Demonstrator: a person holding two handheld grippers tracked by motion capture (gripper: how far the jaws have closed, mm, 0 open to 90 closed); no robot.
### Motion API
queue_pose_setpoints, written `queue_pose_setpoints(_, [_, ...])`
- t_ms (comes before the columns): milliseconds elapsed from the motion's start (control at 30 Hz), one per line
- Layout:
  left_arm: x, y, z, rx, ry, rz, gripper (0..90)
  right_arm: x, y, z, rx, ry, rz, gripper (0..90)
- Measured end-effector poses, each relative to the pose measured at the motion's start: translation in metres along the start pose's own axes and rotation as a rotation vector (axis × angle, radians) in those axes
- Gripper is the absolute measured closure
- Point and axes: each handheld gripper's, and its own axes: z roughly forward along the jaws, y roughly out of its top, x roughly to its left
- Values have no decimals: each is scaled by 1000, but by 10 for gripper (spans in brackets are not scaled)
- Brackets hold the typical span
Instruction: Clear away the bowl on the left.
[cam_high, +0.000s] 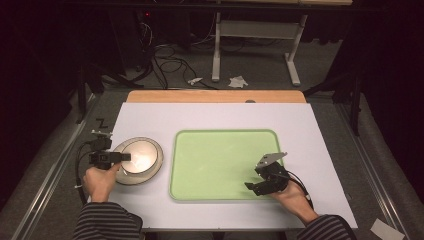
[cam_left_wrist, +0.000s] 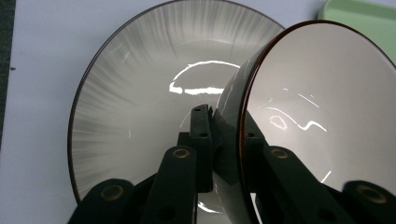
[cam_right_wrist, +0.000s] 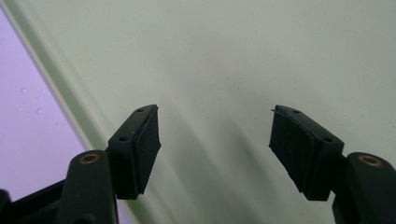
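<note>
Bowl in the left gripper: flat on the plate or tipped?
Tipped. In the left gripper view the white bowl stands on edge, its rim clamped by the left gripper, above the streaked plate.

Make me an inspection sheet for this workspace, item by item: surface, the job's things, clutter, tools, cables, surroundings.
Surface: white sheet over a wooden table, no spills seen.
Job's things: small white bowl tilted on edge over a grey streaked plate; empty green tray beside them.
Clutter: nothing seen on the sheet.
Tools: left tool shut on the small white bowl's rim; right tool open, nothing between its pads, over the green tray.
Cables: one trails from each tool; more lie on the floor beyond the table.
Surroundings: dark room, white stand legs and crumpled paper scraps on the floor.
</note>
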Motion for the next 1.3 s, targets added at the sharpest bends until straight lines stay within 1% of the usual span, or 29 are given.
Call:
queue_pose_setpoints(100, [-5,1,-3,-13,-18,8,814,-1,0,-1,-2,-1,-2,346])
queue_pose_setpoints(133, [-6,1,-4,-18,-26,4,814,-1,0,-1,-2,-3,-4,346])
queue_pose_setpoints(167, [-8,0,-5,-19,-27,15,814,-1,0,-1,-2,-2,-3,346])
queue_pose_setpoints(267, [-11,-1,-6,-30,-42,8,814,0,0,0,-2,-2,-5,346])
queue_pose_setpoints(300, [-12,-2,-7,-27,-43,15,814,0,0,0,-2,-1,-5,346])
queue_pose_setpoints(367, [-13,-2,-7,-28,-45,15,814,0,0,0,-3,-1,-1,346])
queue_pose_setpoints(400, [-16,-3,-8,-28,-47,29,814,0,0,0,-3,-1,-2,346])
queue_pose_setpoints(467, [-20,-3,-9,-32,-56,36,814,0,0,0,-3,-1,1,346])
queue_pose_setpoints(533, [-24,-4,-10,-38,-71,34,814,0,0,0,-4,-1,-2,346])
queue_pose_setpoints(567, [-26,-4,-10,-37,-77,32,814,0,0,0,-2,-1,0,346])
queue_pose_setpoints(600, [-28,-5,-10,-31,-82,42,815,0,0,0,2,1,1,346])
queue_pose_setpoints(633, [-30,-6,-9,-31,-88,42,815,0,0,1,-5,2,-10,346])
queue_pose_setpoints(700, [-32,-7,-9,-29,-92,46,815,0,0,1,-2,1,-10,346])
queue_pose_setpoints(733, [-37,-9,-8,-28,-101,49,815,0,0,1,3,-1,-13,346])
queue_pose_setpoints(867, [-44,-10,-8,-24,-127,42,815,0,0,1,2,0,-18,346])
queue_pose_setpoints(933, [-50,-12,-9,-28,-131,59,815,0,0,1,3,-1,-14,346])
queue_pose_setpoints(1133, [-71,-22,-10,-21,-149,132,815,0,0,1,2,-2,-16,346])
queue_pose_setpoints(1167, [-71,-22,-10,-21,-149,132,814,0,0,1,2,-2,-16,346])
queue_pose_setpoints(1200, [-79,-26,-11,-16,-164,153,814,0,0,1,3,-5,-17,346])
queue_pose_setpoints(1233, [-83,-27,-12,-12,-171,164,814,1,0,1,-1,-3,-6,346])
queue_pose_setpoints(1267, [-87,-29,-12,-10,-183,167,814,1,0,0,-1,-5,-7,346])
queue_pose_setpoints(1300, [-87,-29,-12,-10,-183,167,814,1,0,0,-1,-5,-7,346])
